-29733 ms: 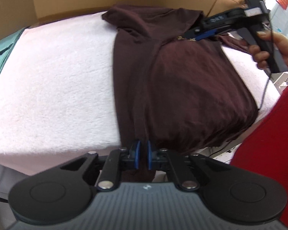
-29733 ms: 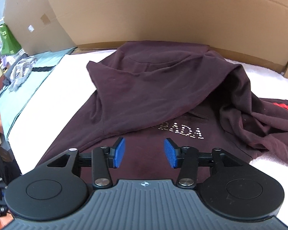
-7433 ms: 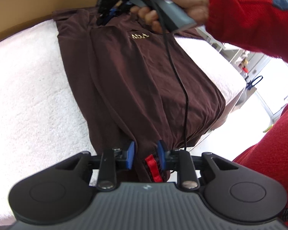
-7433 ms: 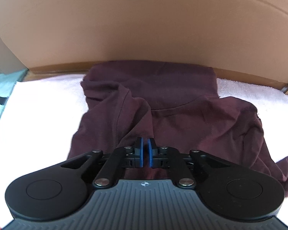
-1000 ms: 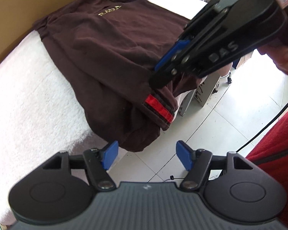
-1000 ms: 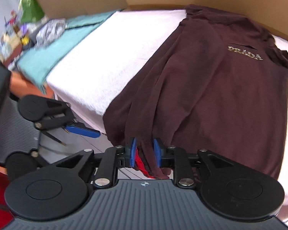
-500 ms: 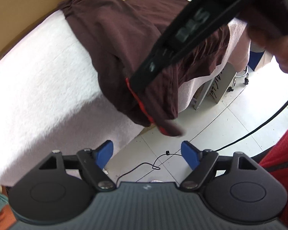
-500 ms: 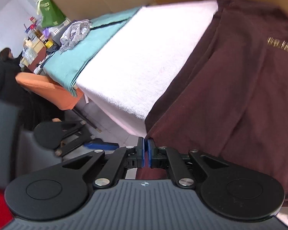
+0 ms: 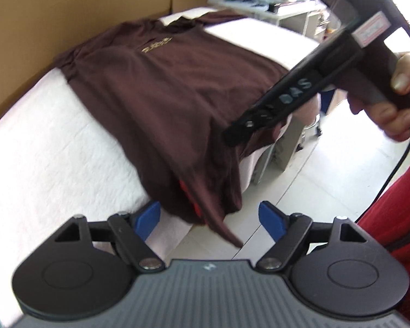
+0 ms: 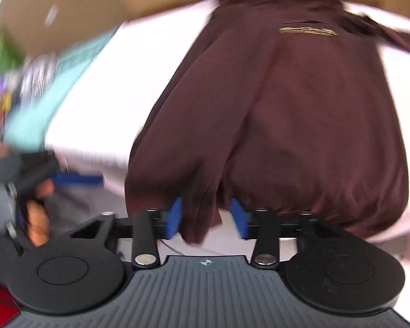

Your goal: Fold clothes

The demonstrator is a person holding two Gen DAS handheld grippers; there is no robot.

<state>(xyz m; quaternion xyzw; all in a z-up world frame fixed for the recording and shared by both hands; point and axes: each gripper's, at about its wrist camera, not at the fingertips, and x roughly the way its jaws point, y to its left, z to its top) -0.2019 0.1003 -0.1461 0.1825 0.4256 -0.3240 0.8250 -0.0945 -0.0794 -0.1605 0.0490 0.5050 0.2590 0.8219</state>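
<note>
My left claw [image 9: 209, 220] and right claw [image 10: 207, 216] both gape; the shirt's [image 10: 300, 114] hem hangs at six o'clock.

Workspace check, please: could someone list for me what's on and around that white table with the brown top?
Surface: white fleecy table cover, bare left of the garment.
Job's things: brown top, gold lettering up, hem hanging over the near edge.
Clutter: teal cloth at the far end.
Grippers: left gripper jaws wide apart; right gripper jaws apart around the hem.
Cables: black cable beside the red sleeve.
Surroundings: cardboard wall, pale floor.
</note>
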